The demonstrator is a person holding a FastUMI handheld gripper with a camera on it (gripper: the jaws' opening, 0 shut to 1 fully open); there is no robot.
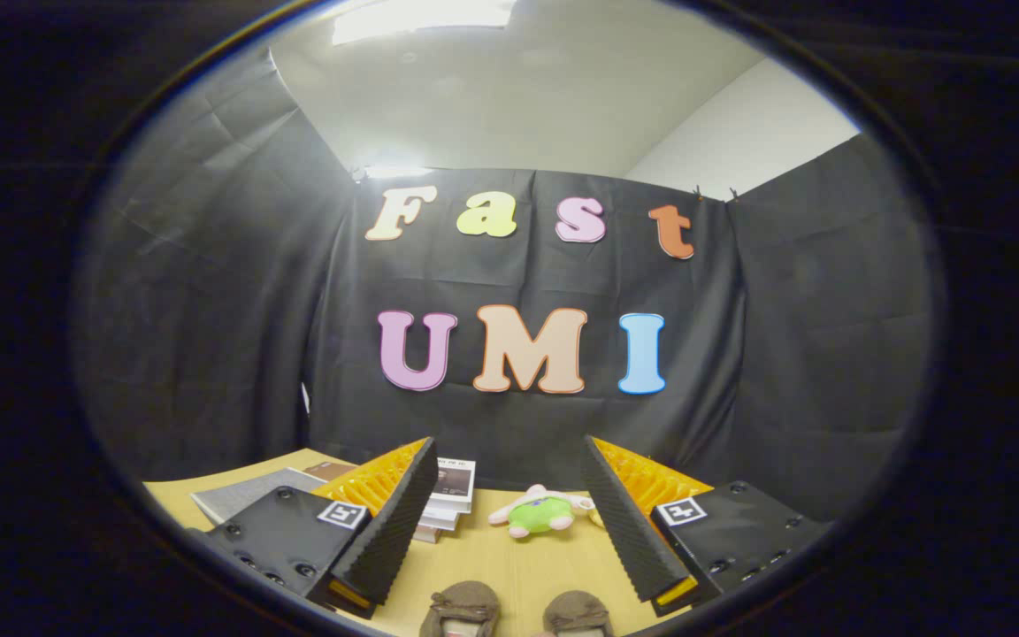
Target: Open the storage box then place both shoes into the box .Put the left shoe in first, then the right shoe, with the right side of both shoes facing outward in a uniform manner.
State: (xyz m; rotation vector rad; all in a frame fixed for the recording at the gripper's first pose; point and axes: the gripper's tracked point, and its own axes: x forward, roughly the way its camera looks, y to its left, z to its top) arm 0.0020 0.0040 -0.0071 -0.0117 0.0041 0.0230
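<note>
My gripper is open, held above the wooden table, with a wide gap and nothing between its fingers. Below the gap, close in, stand two brown shoes side by side: one nearer the left finger, the other nearer the right finger. I see just their upper parts with the openings; the rest is cut off. The fingers are above the shoes and touch neither.
A green and pink plush toy lies on the table beyond the shoes. A stack of books sits just past the left finger, with a grey board farther left. Black cloth walls close the booth behind.
</note>
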